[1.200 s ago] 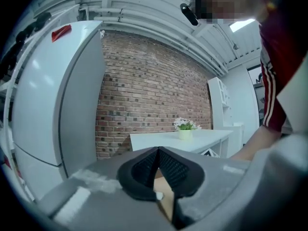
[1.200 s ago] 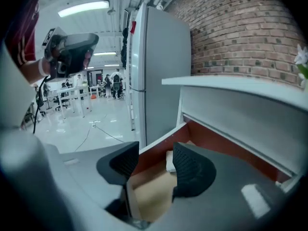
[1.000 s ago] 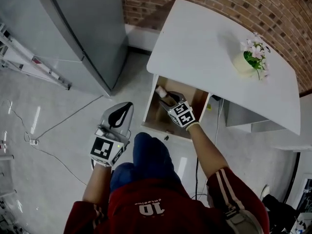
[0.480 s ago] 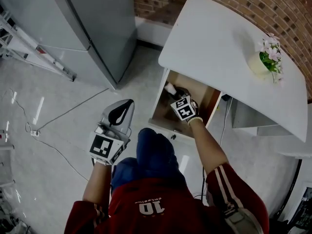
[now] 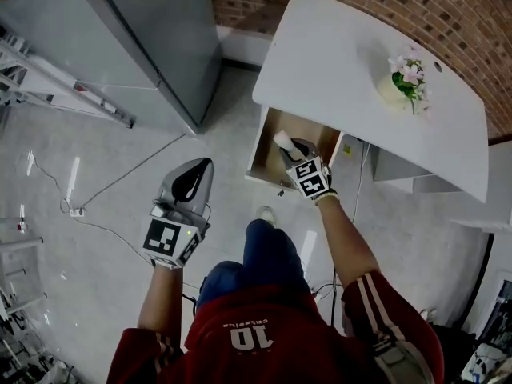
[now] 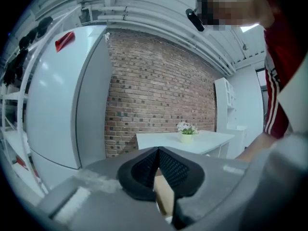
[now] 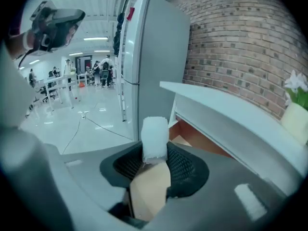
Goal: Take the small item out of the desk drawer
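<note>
The desk drawer [image 5: 261, 149] stands pulled open under the white desk top [image 5: 352, 78]. My right gripper [image 5: 290, 144] reaches into the drawer, shut on a small white block [image 5: 282, 140]. In the right gripper view the white block [image 7: 155, 137] sits upright between the black pads of the right gripper [image 7: 155, 163], with the drawer's brown inside [image 7: 192, 137] just behind. My left gripper [image 5: 192, 184] hangs over the floor to the left of the drawer, away from it. In its own view the left gripper [image 6: 158, 165] has its pads [image 6: 144, 167] meeting at the tip, with nothing between them.
A pot of pink flowers [image 5: 405, 82] stands on the desk near the brick wall [image 5: 416, 6]. A grey fridge [image 5: 144, 38] stands left of the desk, with a ladder [image 5: 56, 94] beside it. A cable [image 5: 120, 178] runs over the pale floor. The person's knee [image 5: 268, 250] is below the drawer.
The head view has shifted. The right gripper stays in the drawer with the white block at its tip and its marker cube has moved back a little. The left gripper has hardly moved.
</note>
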The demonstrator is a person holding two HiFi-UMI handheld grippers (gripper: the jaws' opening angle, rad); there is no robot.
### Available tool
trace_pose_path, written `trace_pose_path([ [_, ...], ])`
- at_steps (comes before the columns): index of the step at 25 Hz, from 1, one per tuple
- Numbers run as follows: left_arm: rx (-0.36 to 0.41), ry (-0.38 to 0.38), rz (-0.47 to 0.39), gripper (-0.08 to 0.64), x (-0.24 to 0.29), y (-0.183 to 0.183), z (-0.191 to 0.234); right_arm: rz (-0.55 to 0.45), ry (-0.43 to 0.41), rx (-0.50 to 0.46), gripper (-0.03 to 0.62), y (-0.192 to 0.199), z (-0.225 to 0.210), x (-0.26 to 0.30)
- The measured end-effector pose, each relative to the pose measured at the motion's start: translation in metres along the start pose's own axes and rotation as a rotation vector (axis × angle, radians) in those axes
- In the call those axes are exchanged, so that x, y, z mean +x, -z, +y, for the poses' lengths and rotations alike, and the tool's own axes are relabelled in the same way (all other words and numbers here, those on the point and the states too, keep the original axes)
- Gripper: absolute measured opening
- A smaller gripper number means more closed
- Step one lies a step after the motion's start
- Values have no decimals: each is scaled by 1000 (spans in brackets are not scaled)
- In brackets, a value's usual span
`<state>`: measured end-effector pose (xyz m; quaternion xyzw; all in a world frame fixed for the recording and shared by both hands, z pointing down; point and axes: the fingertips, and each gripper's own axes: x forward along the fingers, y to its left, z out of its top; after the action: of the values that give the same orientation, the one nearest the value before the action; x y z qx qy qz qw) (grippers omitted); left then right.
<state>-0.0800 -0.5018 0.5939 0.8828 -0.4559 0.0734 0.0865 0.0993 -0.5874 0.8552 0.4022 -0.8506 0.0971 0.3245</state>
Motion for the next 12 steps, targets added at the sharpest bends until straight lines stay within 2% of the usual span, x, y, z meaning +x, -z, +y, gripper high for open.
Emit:
trace_pose_path([
  [5, 38, 8, 6, 3, -52, -56, -23, -13, 3, -9, 149, -43, 31, -81],
  [12, 97, 12, -91, 3, -137, -121, -51, -122, 24, -9, 150, -117, 86, -202],
])
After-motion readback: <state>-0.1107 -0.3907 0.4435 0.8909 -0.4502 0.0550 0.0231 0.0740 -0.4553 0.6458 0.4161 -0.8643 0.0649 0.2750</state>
